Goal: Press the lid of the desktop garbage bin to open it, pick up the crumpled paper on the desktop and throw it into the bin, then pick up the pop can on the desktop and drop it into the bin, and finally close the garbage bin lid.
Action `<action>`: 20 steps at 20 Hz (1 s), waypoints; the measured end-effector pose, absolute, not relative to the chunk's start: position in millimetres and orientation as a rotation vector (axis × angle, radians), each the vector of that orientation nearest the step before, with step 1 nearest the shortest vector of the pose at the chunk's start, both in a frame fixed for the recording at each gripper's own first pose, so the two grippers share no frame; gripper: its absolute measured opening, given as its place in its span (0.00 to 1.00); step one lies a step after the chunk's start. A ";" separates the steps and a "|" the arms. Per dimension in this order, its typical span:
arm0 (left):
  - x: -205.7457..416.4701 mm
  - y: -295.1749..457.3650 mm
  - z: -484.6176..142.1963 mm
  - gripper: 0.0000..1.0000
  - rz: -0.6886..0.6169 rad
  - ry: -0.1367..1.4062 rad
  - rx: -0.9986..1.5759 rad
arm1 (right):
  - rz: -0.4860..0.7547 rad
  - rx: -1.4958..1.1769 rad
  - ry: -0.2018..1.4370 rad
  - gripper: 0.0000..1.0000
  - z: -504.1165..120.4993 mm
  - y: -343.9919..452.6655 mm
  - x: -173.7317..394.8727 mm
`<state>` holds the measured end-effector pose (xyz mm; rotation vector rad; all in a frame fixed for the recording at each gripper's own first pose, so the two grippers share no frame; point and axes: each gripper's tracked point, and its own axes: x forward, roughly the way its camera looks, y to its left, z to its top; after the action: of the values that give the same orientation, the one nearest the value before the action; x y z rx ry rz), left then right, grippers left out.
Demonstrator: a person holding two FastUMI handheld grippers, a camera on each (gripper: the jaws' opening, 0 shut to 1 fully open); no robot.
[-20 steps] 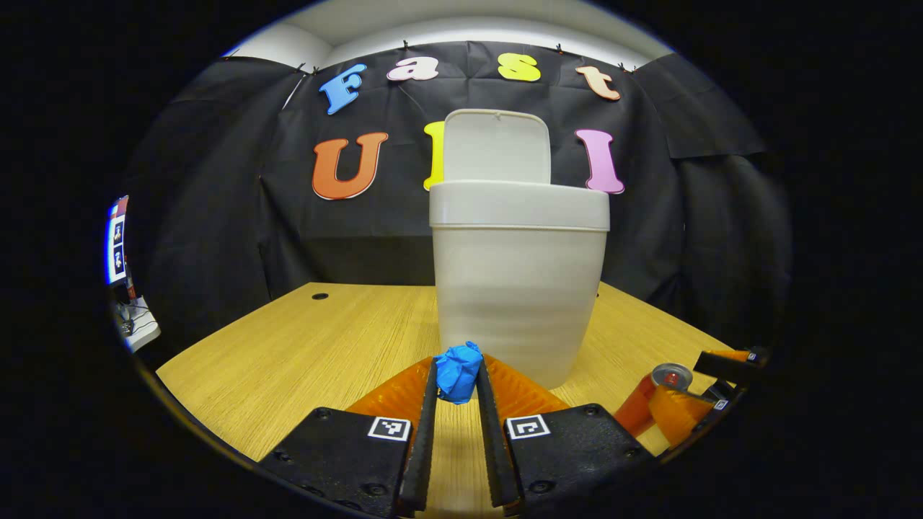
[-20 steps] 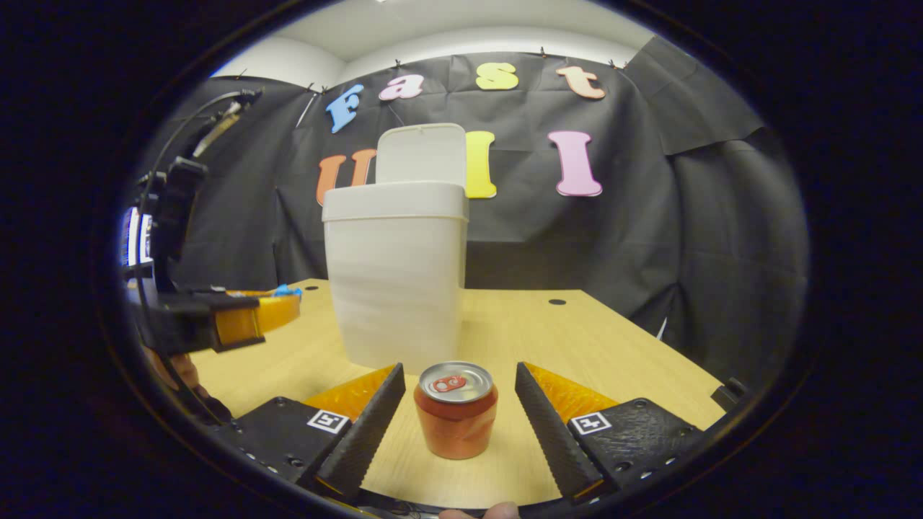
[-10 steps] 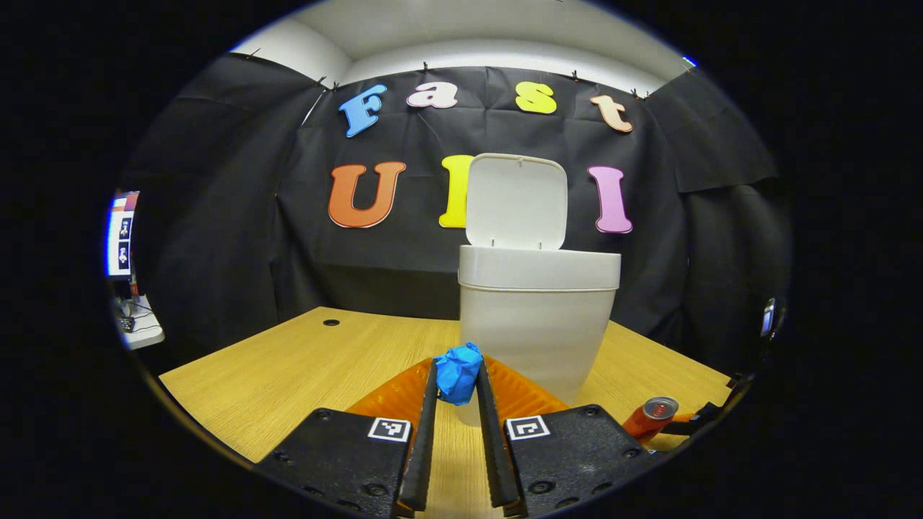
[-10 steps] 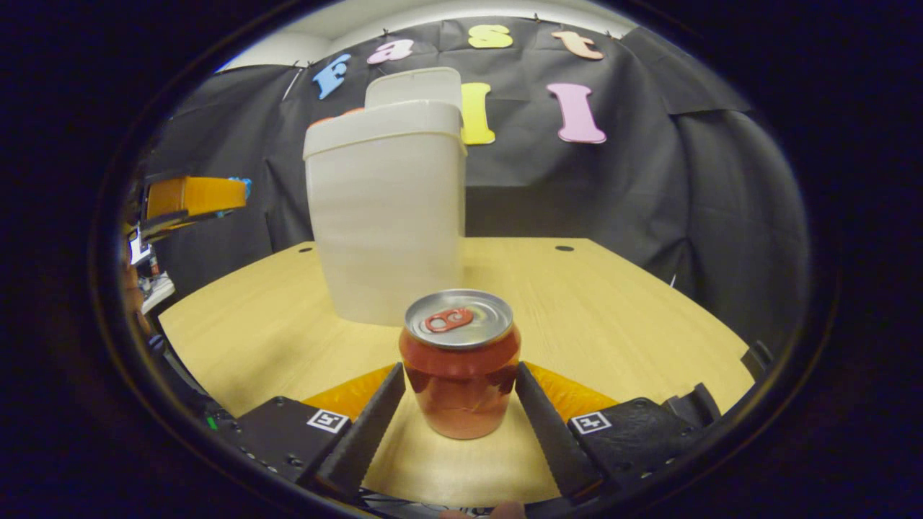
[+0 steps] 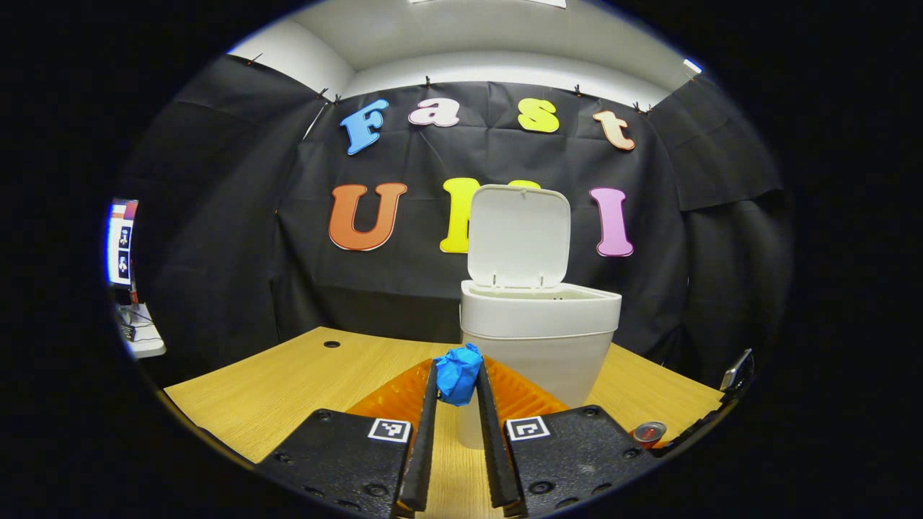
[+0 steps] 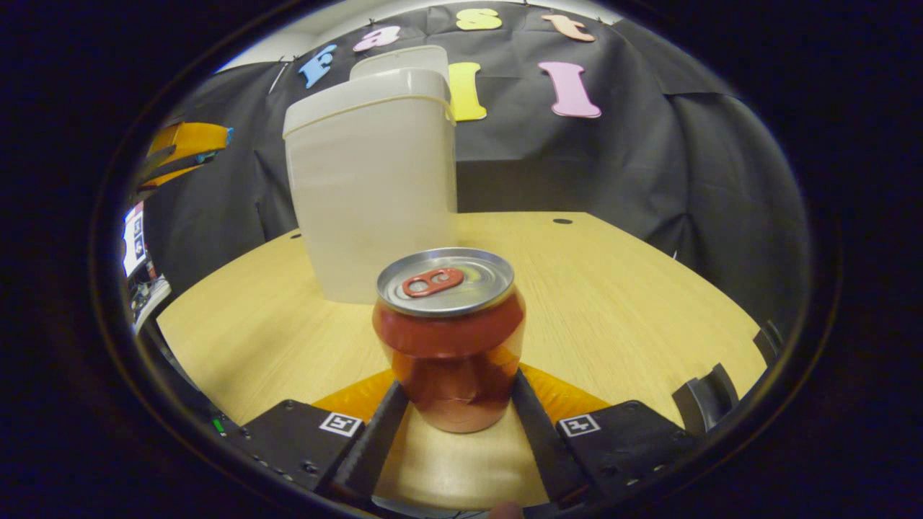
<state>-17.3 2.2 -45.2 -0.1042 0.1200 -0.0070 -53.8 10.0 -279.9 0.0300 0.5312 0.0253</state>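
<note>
My left gripper [image 5: 456, 375] is shut on a blue ball of crumpled paper [image 5: 458, 373] and holds it in the air, just short of the white bin [image 5: 537, 339] and about level with its rim. The bin's lid [image 5: 519, 238] stands upright, open. The red pop can [image 6: 451, 331] stands upright on the wooden table [image 6: 613, 288], right of the bin [image 6: 371, 187]. My right gripper [image 6: 458, 382] is open around it, a finger close on each side. The left gripper [image 6: 187, 140] shows high at the left. The can [image 5: 649, 432] also shows low at the right.
The table has a round cable hole [image 6: 562, 221] behind the can and another [image 5: 332, 344] at the back left. A lit screen [image 5: 121, 241] and a small side surface stand past the table's left edge. Black cloth walls close the booth behind.
The left gripper has risen with the paper from table level to about rim height. The right gripper has slid forward and low, so the can now sits deep between its fingers.
</note>
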 end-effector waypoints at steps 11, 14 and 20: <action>60.9 -14.1 19.0 0.35 -0.052 0.043 -0.090 | 0.082 0.016 0.429 0.80 -231.6 -0.8 -50.6; 85.5 -23.8 29.6 0.39 -0.063 0.024 -0.070 | 0.069 0.015 0.415 0.80 -219.8 -11.3 -53.1; 122.9 -41.3 27.2 0.39 -0.084 0.057 -0.059 | 0.056 0.006 0.389 0.82 -200.7 -18.3 -59.6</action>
<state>122.9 -41.3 27.2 -0.0587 0.0566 -0.0838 -59.6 -18.3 -200.7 0.0064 0.3890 0.0561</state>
